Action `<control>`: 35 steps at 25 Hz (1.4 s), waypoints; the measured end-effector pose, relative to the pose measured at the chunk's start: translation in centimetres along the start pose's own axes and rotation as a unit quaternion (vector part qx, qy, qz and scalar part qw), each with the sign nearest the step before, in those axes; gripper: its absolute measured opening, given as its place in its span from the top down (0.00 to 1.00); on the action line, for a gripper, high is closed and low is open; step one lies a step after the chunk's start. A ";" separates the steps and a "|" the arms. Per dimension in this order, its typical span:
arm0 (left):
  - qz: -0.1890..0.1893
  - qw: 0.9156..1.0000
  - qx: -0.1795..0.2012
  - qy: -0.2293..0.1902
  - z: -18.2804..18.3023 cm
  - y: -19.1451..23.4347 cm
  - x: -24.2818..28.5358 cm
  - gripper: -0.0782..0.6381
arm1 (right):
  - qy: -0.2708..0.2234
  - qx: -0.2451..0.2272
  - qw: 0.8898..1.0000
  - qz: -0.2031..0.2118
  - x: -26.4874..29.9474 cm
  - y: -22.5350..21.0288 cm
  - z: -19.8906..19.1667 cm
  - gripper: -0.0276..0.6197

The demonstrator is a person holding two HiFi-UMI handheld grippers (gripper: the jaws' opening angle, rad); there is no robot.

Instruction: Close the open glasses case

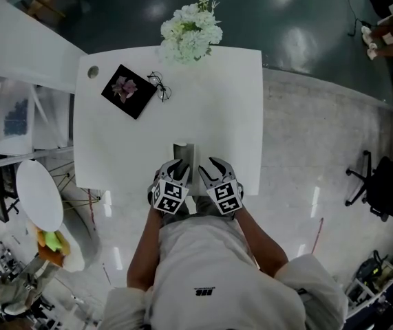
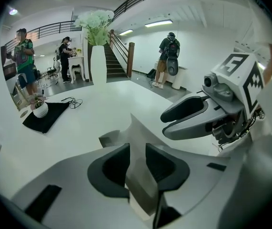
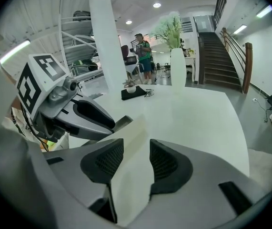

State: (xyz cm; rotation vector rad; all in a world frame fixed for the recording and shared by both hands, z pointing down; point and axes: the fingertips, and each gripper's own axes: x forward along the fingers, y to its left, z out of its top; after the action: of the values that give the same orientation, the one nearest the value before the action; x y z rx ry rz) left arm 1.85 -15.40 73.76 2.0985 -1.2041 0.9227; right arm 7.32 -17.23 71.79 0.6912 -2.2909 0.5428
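— Nearest in is the left gripper. Its dark pads are pressed on a grey panel of the case, which rises between them. It is clamped, not free.

— And the right gripper?

— Much the same. A pale panel of the case fills the gap between its pads, with no space showing on either side. I read it as pinching that panel.

— So is the case closed?

— I judge not. In both gripper views the held panel stands up off the table instead of lying folded flat. One view shows it grey and the other pale. I can't tell whether that is one flap seen from both faces or two separate flaps.

— Where does the case sit?

— In the head view it is on the table by the near edge, straight ahead of the person. The two grippers are side by side on it, left on its left part and right on its right.

— What is done, then, and what is left?

— The grasp looks done, since both tools are on the case. The closing itself remains: the raised panel has to be brought down or together until it shuts, and then both grippers have to let go.

— Are the glasses inside?

— No. The glasses lie well apart at the far side, just beside a black cloth. The inside of the case is hidden from me.
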 end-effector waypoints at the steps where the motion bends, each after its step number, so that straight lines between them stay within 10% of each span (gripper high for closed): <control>1: -0.003 1.000 0.001 0.002 -0.1 -0.1 0.1 0.73 | 0.000 0.000 1.000 0.001 0.1 0.1 -0.1 0.69; 35: -0.090 0.995 0.045 -0.008 -1.7 0.1 -0.8 0.73 | 0.001 0.029 0.997 -0.065 1.2 3.6 0.9 0.70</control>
State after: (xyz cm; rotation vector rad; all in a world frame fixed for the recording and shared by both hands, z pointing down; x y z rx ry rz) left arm 0.98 -13.78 74.25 2.2457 -0.9786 0.8945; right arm 3.92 -15.37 71.36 0.8602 -2.2178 0.5511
